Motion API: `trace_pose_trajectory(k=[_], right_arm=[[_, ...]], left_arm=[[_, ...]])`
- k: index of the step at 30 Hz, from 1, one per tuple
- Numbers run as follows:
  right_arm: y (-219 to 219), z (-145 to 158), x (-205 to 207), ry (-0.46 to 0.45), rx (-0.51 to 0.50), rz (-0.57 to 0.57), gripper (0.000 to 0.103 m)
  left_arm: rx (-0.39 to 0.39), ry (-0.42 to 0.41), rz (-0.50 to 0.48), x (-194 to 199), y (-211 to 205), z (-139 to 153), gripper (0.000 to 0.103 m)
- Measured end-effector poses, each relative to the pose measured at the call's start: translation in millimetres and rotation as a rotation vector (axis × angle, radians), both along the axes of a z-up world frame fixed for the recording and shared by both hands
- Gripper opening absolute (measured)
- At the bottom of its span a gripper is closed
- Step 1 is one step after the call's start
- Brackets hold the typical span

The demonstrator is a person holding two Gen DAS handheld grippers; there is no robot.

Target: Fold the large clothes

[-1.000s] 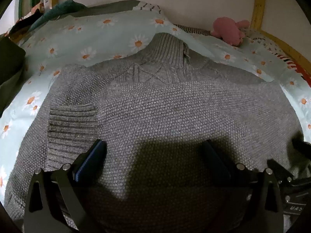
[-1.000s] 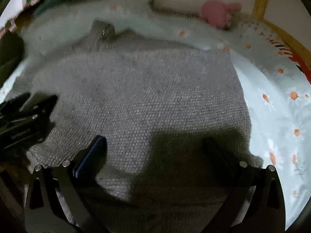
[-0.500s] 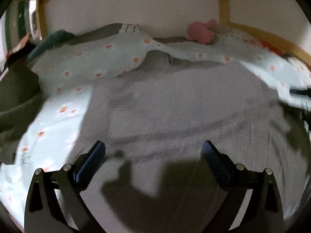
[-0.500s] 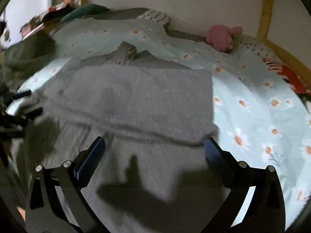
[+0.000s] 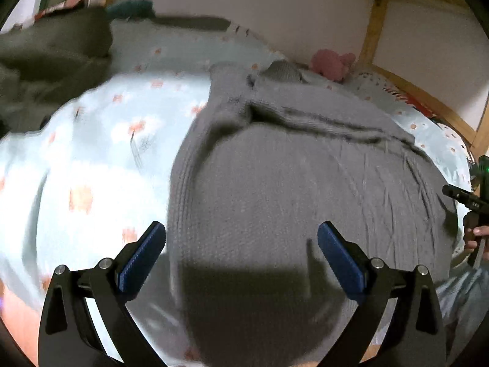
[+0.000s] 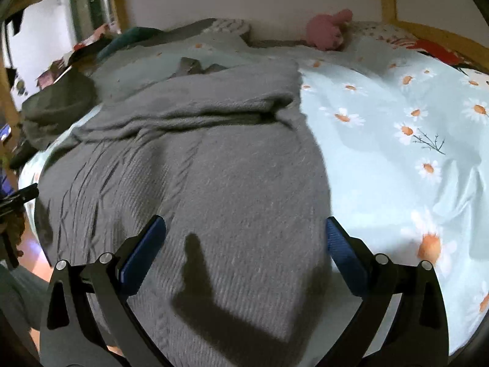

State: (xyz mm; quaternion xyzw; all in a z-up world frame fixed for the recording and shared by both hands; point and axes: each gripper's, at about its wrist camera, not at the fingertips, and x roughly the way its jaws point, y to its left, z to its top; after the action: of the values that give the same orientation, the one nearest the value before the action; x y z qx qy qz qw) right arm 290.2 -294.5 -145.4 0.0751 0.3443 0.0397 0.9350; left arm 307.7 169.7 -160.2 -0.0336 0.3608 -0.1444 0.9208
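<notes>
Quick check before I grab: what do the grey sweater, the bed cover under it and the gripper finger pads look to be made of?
Grey sweater: chunky knit, likely wool or acrylic; matte, visible stitch rows and cable ribs. Daisy-print bed cover: thin woven cloth, probably cotton; smooth, soft creases. Finger pads: blue, apparently rubber or foam, finely ribbed, on black rigid arms that may be plastic.

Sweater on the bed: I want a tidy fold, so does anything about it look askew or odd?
Yes. The grey sweater is bunched into a rumpled ridge across its upper part instead of lying flat, and creases fan out on its left side. Both grippers, left and right, are open above it.
</notes>
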Motion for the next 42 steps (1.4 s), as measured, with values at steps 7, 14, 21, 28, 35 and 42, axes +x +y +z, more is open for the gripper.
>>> trace_pose_trajectory(k=[7, 14, 21, 28, 35, 42], right_arm=[[8.9, -12.6, -28.3, 0.013, -0.016, 0.05, 0.1], [-6.6, -23.5, -56.8, 0.047, 0.142, 0.144, 0.1], [-23.5, -50.7, -63.5, 0.157, 0.354, 0.225, 0.1], [-11.4, -60.6, -64.4, 0.181, 0.247, 0.259, 0.1], [-9.4, -61.4, -61.3, 0.208, 0.414, 0.344, 0.055], [4.6, -72.2, -56.9, 0.215, 0.391, 0.332, 0.09]], left_arm=[[-0.142, 0.156, -0.016, -17.4, 10.4, -36.6, 0.098], [-0.332, 0.177, 0.032, -24.4, 22.0, -44.4, 0.098], [-0.544, 0.251, -0.033, -25.4, 16.1, -33.5, 0.065], [-0.43, 0.308, -0.016, -23.1, -0.9, -43.5, 0.023], [-0.416, 0.315, -0.04, -24.8, -5.0, -48.7, 0.071], [-0.231, 0.283, -0.071, -26.1, -31.2, -47.2, 0.092]])
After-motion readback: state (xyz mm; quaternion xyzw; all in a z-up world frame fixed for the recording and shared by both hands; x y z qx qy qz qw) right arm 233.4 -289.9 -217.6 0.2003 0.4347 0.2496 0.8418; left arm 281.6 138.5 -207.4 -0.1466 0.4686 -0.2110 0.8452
